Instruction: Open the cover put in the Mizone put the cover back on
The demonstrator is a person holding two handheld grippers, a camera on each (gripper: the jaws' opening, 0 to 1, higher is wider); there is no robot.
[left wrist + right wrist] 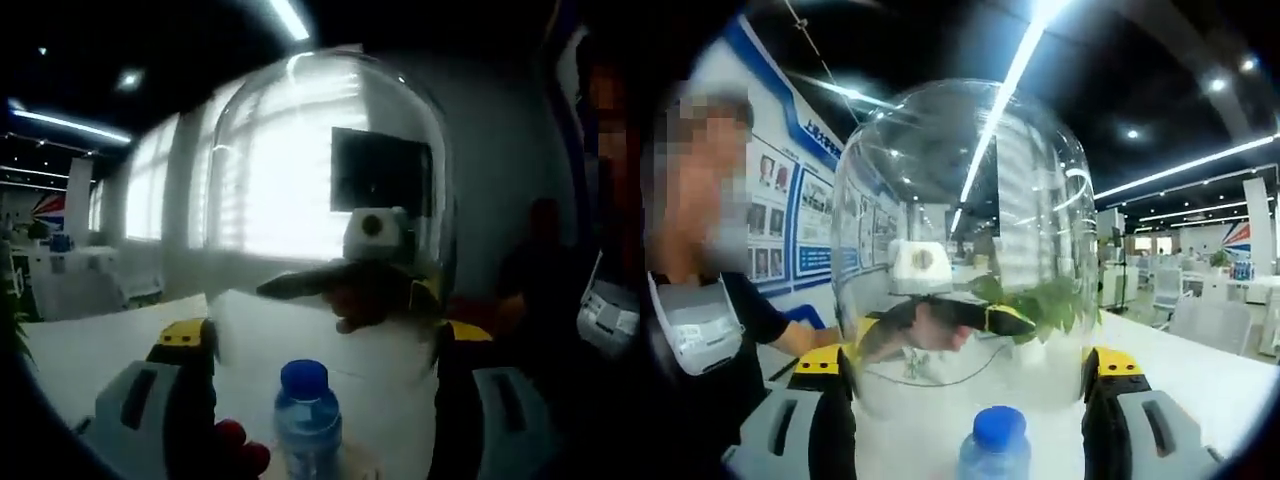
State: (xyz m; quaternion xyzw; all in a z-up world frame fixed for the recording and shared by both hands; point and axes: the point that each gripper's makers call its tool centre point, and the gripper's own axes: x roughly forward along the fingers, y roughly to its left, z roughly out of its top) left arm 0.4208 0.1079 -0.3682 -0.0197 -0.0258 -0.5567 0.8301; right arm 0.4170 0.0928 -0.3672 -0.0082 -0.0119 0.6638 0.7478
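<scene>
The left tongs (325,345) stand with their yellow-tipped jaws pressed on either side of the lower wall of the clear glass cover (325,180), and the right tongs (970,370) grip the same cover (965,230) from the opposite side, so each pair is clamped on the dome and each can be seen through the glass from the other's camera. The cover stands upright, its rounded top highest and its open rim lowest, lifted clear of the white tabletop (90,345). The Mizone bottle (308,420) stands upright just under that rim, its blue cap pointing straight up into the opening, and it sits close to midway between the jaws in both the left gripper view and the right gripper view (997,445). Both tongs look about equally near it. Its base seems to rest on something round on the tabletop, though the dim lower edge of the left gripper view makes that hard to confirm. The bottle's long axis and the dome's axis run nearly the same line, so a straight lowering should carry the cover over it.
</scene>
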